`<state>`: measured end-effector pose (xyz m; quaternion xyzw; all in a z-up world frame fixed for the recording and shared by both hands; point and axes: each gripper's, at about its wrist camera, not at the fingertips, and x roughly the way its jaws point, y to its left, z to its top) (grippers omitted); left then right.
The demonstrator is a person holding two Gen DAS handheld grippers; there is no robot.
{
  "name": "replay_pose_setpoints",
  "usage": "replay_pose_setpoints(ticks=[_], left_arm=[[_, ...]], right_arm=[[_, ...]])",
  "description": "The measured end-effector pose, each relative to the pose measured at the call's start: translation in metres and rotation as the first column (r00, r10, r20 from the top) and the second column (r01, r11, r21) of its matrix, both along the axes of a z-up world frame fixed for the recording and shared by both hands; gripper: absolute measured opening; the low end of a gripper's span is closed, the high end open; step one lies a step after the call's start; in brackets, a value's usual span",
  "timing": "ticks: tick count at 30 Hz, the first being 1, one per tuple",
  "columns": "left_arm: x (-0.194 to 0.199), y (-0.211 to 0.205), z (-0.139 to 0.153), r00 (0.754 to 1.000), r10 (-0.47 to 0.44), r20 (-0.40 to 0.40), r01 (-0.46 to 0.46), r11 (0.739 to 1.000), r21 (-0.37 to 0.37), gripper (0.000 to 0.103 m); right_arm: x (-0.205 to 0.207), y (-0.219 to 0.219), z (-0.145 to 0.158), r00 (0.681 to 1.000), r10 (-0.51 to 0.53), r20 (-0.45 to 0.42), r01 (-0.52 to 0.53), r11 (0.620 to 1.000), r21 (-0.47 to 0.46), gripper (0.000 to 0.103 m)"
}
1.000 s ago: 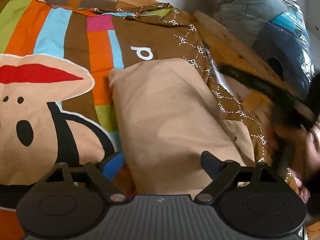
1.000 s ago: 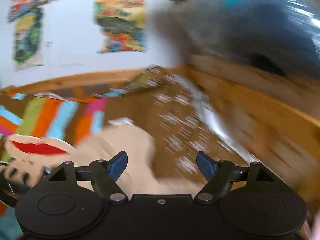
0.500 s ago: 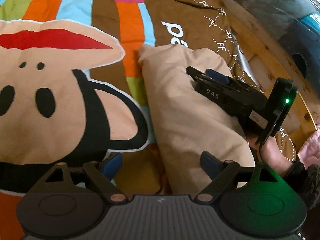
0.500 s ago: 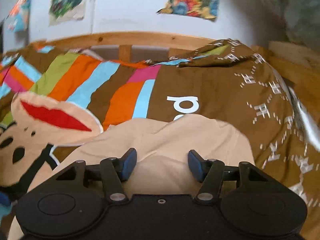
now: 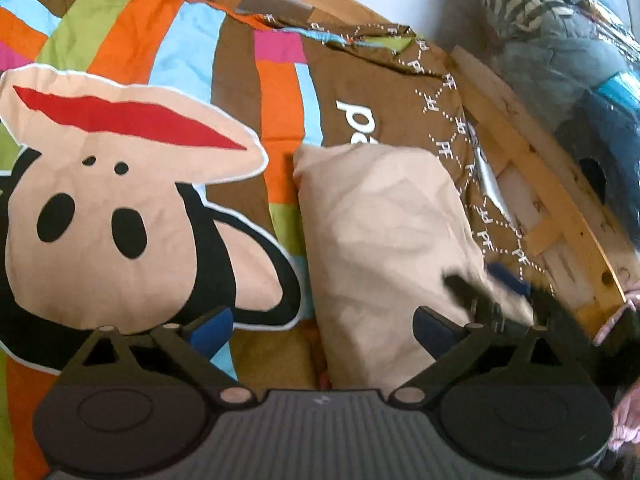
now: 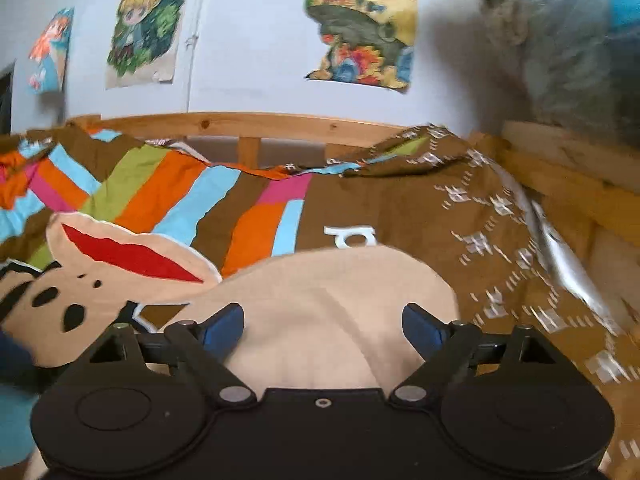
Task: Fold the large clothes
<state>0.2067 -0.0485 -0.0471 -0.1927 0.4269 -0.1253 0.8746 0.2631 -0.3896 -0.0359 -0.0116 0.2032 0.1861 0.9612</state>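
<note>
A folded beige garment (image 5: 384, 248) lies as a long bundle on a colourful monkey-print bedspread (image 5: 120, 208). My left gripper (image 5: 322, 326) is open and empty, hovering over the garment's near left edge. My right gripper shows blurred in the left wrist view (image 5: 492, 292), at the garment's near right edge. In the right wrist view the right gripper (image 6: 323, 326) is open and empty above the beige garment (image 6: 332, 304), with the bedspread (image 6: 180, 204) beyond.
A wooden bed frame runs along the far side (image 6: 248, 124) and the right side (image 5: 552, 200). Bagged clothes (image 5: 580, 60) are piled beyond the right rail. Posters (image 6: 360, 24) hang on the white wall.
My right gripper pulled back from lying across the garment to its near right edge and its jaws opened wider. My left gripper shifted back, showing more of the bed.
</note>
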Motion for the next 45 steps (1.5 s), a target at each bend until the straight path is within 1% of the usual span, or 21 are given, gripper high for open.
replay_pose_setpoints(ticks=[3,5,7,8,10,13,16,18,20,23,28,30,32,33,35,37,39,41,43,44,45], left_arm=[[-0.001,0.001,0.002,0.999,0.032,0.009,-0.032,0.999,0.026,0.1],[0.0,0.003,0.002,0.999,0.05,-0.009,-0.049,0.998,0.028,0.1],[0.002,0.006,0.002,0.998,0.059,-0.026,-0.059,0.998,0.014,0.1],[0.002,0.007,0.003,0.998,0.06,-0.023,-0.06,0.998,0.008,0.1],[0.002,0.008,0.004,0.998,0.065,-0.021,-0.065,0.998,0.009,0.1],[0.002,0.01,0.003,0.997,0.071,-0.024,-0.07,0.997,0.008,0.1],[0.001,0.01,0.003,0.997,0.075,-0.018,-0.075,0.997,0.02,0.1],[0.001,0.009,0.003,0.997,0.076,-0.021,-0.076,0.997,0.023,0.1],[0.001,0.009,0.003,0.997,0.075,-0.019,-0.075,0.997,0.025,0.1],[0.001,0.008,0.003,0.997,0.081,-0.007,-0.08,0.996,0.025,0.1],[-0.004,0.012,0.001,0.993,0.108,0.042,-0.108,0.994,-0.022,0.102],[-0.005,0.01,0.0,0.993,0.104,0.062,-0.102,0.994,-0.035,0.102],[-0.006,0.006,-0.002,0.993,0.08,0.088,-0.076,0.996,-0.055,0.102],[-0.006,0.002,-0.003,0.993,0.064,0.097,-0.057,0.996,-0.065,0.102],[-0.005,-0.007,-0.006,0.995,0.015,0.103,-0.007,0.997,-0.078,0.102],[-0.004,-0.017,-0.009,0.995,-0.016,0.102,0.026,0.996,-0.091,0.102],[0.005,-0.03,-0.01,0.995,-0.04,0.089,0.049,0.994,-0.094,0.102],[0.015,-0.048,-0.011,0.994,-0.072,0.078,0.077,0.995,-0.056,0.102],[0.019,-0.065,-0.017,0.993,-0.106,0.055,0.105,0.994,0.021,0.102],[0.021,-0.074,-0.023,0.992,-0.126,0.026,0.124,0.99,0.073,0.102],[0.02,-0.078,-0.028,0.99,-0.137,0.016,0.135,0.986,0.099,0.103]], right_arm=[[-0.025,-0.005,-0.01,1.0,0.002,-0.022,-0.002,1.0,0.007,0.087],[-0.036,-0.008,-0.02,0.999,-0.042,-0.028,0.044,0.997,0.067,0.086],[-0.043,-0.005,-0.031,0.993,-0.102,-0.066,0.111,0.984,0.137,0.086],[-0.045,-0.002,-0.034,0.991,-0.114,-0.073,0.123,0.981,0.148,0.084],[-0.049,0.009,-0.037,0.991,-0.123,-0.058,0.13,0.984,0.124,0.083],[-0.05,0.025,-0.035,0.994,-0.107,-0.02,0.107,0.994,0.037,0.081],[-0.053,0.037,-0.036,0.994,-0.111,0.004,0.111,0.993,-0.029,0.079],[-0.055,0.039,-0.04,0.992,-0.122,0.016,0.123,0.992,-0.031,0.079],[-0.058,0.037,-0.045,0.99,-0.135,0.027,0.135,0.991,-0.011,0.078],[-0.056,0.034,-0.046,0.99,-0.138,0.013,0.138,0.99,0.006,0.078],[-0.057,0.031,-0.046,0.99,-0.142,0.012,0.141,0.99,0.025,0.078],[-0.061,0.029,-0.039,0.991,-0.134,0.026,0.133,0.991,0.018,0.078],[-0.073,0.023,-0.028,0.991,-0.112,0.074,0.111,0.994,0.01,0.08],[-0.082,0.02,-0.023,0.989,-0.103,0.11,0.103,0.995,0.008,0.086],[-0.097,0.015,-0.018,0.983,-0.105,0.149,0.107,0.994,-0.007,0.092],[-0.109,0.007,-0.018,0.981,-0.123,0.149,0.129,0.991,-0.032,0.092],[-0.122,-0.005,-0.018,0.974,-0.165,0.158,0.171,0.985,-0.027,0.092],[-0.134,-0.019,-0.017,0.963,-0.211,0.167,0.218,0.976,-0.02,0.092],[-0.139,-0.031,-0.019,0.954,-0.258,0.152,0.267,0.963,-0.037,0.093],[-0.14,-0.038,-0.02,0.947,-0.29,0.137,0.298,0.954,-0.044,0.093],[-0.141,-0.046,-0.021,0.939,-0.319,0.126,0.326,0.945,-0.04,0.093]])
